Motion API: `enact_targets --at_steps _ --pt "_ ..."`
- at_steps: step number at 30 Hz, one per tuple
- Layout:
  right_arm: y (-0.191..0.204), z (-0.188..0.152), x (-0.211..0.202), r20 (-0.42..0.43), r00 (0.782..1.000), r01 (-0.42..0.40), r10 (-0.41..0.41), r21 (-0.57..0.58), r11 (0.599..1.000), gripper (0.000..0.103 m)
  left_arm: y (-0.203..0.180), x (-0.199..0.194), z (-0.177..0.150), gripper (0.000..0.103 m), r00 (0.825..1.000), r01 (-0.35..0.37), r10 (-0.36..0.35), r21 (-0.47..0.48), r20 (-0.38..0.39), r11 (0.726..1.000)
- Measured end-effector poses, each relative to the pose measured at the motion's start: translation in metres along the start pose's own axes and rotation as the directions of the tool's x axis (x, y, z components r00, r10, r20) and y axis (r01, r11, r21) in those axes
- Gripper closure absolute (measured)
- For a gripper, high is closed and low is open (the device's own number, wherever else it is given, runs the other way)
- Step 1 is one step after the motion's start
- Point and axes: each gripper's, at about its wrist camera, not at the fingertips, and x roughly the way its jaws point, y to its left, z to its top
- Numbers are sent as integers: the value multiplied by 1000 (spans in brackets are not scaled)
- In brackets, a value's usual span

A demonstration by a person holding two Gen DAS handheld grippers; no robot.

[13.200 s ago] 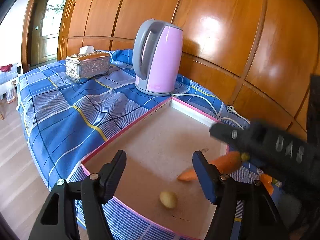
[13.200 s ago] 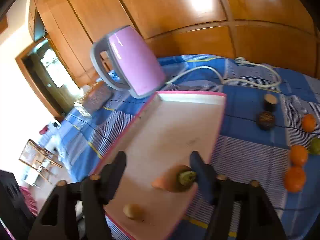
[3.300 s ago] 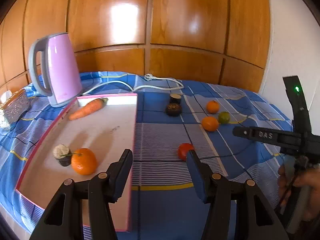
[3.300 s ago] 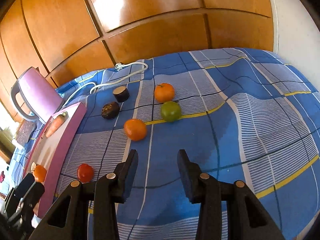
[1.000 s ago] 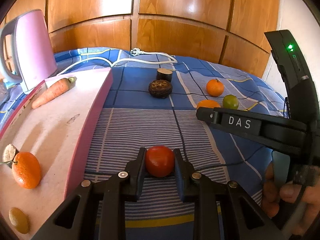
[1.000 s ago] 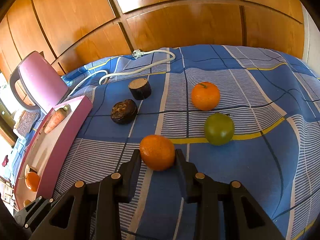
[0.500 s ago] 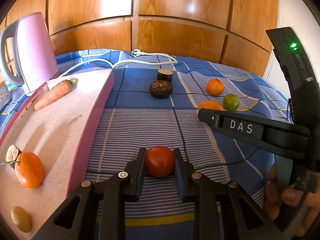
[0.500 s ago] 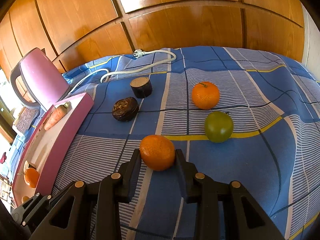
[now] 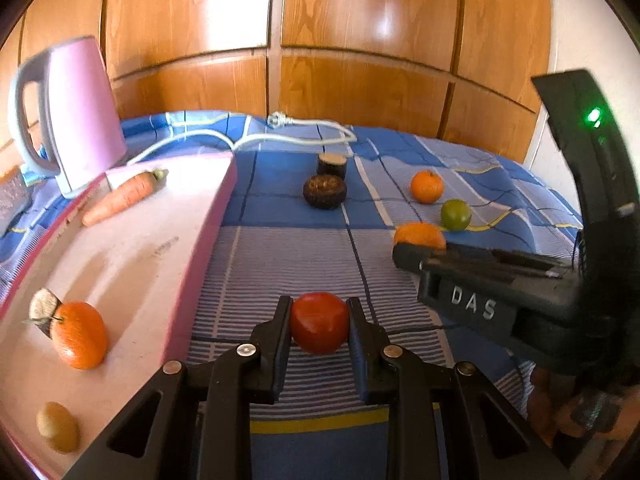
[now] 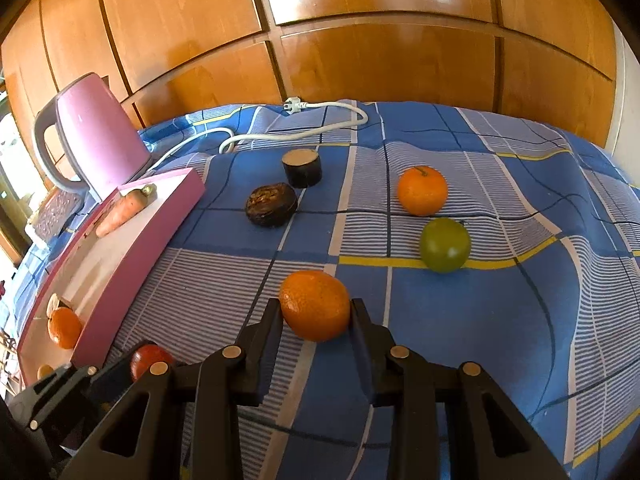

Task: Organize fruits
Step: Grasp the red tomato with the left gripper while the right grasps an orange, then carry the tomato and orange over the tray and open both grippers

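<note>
Now | left gripper (image 9: pixel 319 330) clamps tomato (image 9: pixel 319 328) | right gripper (image 10: pixel 315 318) clamps orange (image 10: pixel 315 305)

A smooth round red tomato (image 9: pixel 319 328) sat clamped between black gripper fingers beside the pink-rimmed tray (image 9: pixel 208 236), which held a stemmed orange tangerine (image 9: pixel 80 340). Another dimpled orange tangerine (image 10: pixel 315 305) was pinched likewise, near a green round fruit (image 10: pixel 445 244).

Orange (image 9: pixel 420 235): lower half hidden behind right hand-held gripper (image 9: pixel 404 256). Kettle (image 9: pixel 76 112): blurred. Patterned box (image 9: pixel 12 204): cropped at frame edge.
</note>
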Motion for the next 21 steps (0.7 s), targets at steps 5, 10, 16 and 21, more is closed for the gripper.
enact_targets --at_steps 5,10,16,21 --pt "6 -5 -12 12 1000 -12 12 -11 1000 69 7 -19 2 77 998 -13 14 -24 56 1000" --pt "10 -11 -27 28 999 -20 20 5 1000 69 26 -41 5 77 992 -42 53 -99 114 994" --pt "26 -14 -40 37 998 -49 49 5 999 69 42 -67 6 77 980 -81 107 -154 166 985" --pt "57 -10 -49 44 994 -98 100 -46 994 69 61 -91 8 77 960 -144 191 -222 205 964"
